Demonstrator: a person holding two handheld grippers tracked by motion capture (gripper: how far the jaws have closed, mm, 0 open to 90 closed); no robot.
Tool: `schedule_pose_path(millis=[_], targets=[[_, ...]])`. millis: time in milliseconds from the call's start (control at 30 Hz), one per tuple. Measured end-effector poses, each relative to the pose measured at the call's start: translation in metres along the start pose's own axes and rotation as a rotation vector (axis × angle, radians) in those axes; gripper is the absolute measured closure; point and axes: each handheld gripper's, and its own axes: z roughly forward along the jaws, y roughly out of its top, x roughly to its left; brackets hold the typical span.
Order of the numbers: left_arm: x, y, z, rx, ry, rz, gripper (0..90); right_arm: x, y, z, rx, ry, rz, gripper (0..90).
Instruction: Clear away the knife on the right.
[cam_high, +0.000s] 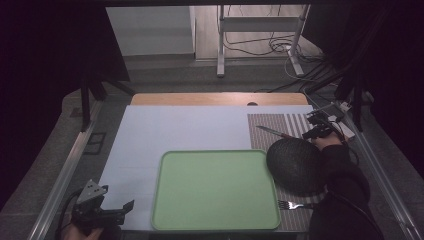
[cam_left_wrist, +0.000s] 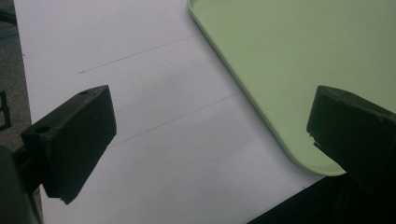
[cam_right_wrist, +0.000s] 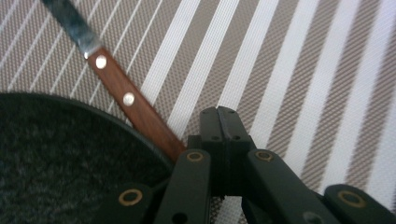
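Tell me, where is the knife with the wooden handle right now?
In the high view the knife lies on the striped placemat at the table's right, just beyond the dark bowl, its handle end beside the shut right gripper.

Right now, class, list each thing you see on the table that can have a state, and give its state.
Left gripper: jaws open, holding nothing.
Right gripper: jaws shut, beside the knife handle.
Tray: flat, nothing on it.
Bowl: upside down on the mat.
Knife: flat, handle partly under the bowl.
Fork: flat.

Wood-handled knife flat on striped placemat
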Motion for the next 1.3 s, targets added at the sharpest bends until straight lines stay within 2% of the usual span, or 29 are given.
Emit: schedule_pose_path(millis=[33,67,133,167,200,233,300,367,400,433,467,500,533,667,700,767,833,933,1067,1233,1300], targets=[[0.000,0.000,0.000,0.001,0.001,0.000,2.1,0.001,0.002,-0.004,-0.029,-0.007,0.004,85.7],[0.000,0.000,0.000,0.001,0.001,0.000,2.1,0.001,0.002,-0.004,-0.029,-0.007,0.004,85.7],[0.000,0.000,0.000,0.002,0.002,0.001,2.2,0.003,0.006,-0.009,-0.054,0.001,0.017,73.6],[0.000,0.000,0.000,0.002,0.003,0.003,2.2,0.005,0.008,-0.010,-0.054,-0.003,0.019,68.3],[0.000,0.000,0.000,0.002,0.003,0.003,2.2,0.005,0.008,-0.010,-0.054,-0.003,0.019,68.3],[-0.001,0.000,0.000,0.003,0.004,0.003,2.3,0.007,0.011,-0.010,-0.052,0.012,0.035,55.7],[-0.001,0.000,0.000,0.003,0.005,0.003,2.3,0.008,0.012,-0.009,-0.054,0.023,0.038,53.3],[-0.001,0.000,0.001,0.005,0.006,0.004,2.4,0.013,0.014,-0.008,-0.061,0.012,0.034,43.2],[-0.001,0.000,0.001,0.005,0.007,0.005,2.4,0.018,0.017,-0.006,-0.050,0.024,0.032,33.2],[-0.001,0.000,0.001,0.005,0.007,0.005,2.4,0.018,0.017,-0.006,-0.050,0.024,0.032,33.2],[-0.001,0.000,0.001,0.006,0.007,0.005,2.4,0.021,0.019,-0.006,-0.050,0.023,0.028,28.7],[-0.001,0.000,0.001,0.006,0.007,0.005,2.5,0.027,0.022,-0.003,-0.042,0.014,0.025,18.5],[-0.001,0.000,0.001,0.006,0.008,0.005,2.5,0.029,0.023,-0.001,-0.035,0.009,0.021,15.7],[-0.001,0.000,0.001,0.007,0.008,0.006,2.5,0.037,0.027,0.006,-0.016,0.034,0.012,10.5],[-0.001,0.000,0.001,0.007,0.008,0.006,2.5,0.037,0.027,0.006,-0.016,0.034,0.012,10.5],[-0.001,0.000,0.001,0.007,0.007,0.005,2.5,0.040,0.029,0.010,-0.009,0.028,0.004,3.0],[-0.001,0.000,0.001,0.007,0.007,0.006,2.5,0.045,0.033,0.016,0.011,0.014,-0.017,0.0],[-0.001,0.000,0.001,0.007,0.007,0.006,2.5,0.048,0.035,0.021,0.018,0.028,-0.026,0.0],[-0.001,0.000,0.001,0.006,0.007,0.005,2.5,0.049,0.036,0.028,0.038,0.020,-0.039,0.0],[0.000,0.000,0.001,0.005,0.004,0.003,2.5,0.045,0.037,0.037,0.061,0.029,-0.035,0.0],[0.000,0.000,0.000,0.003,0.001,0.001,2.5,0.045,0.038,0.039,0.067,0.015,-0.047,0.0]])
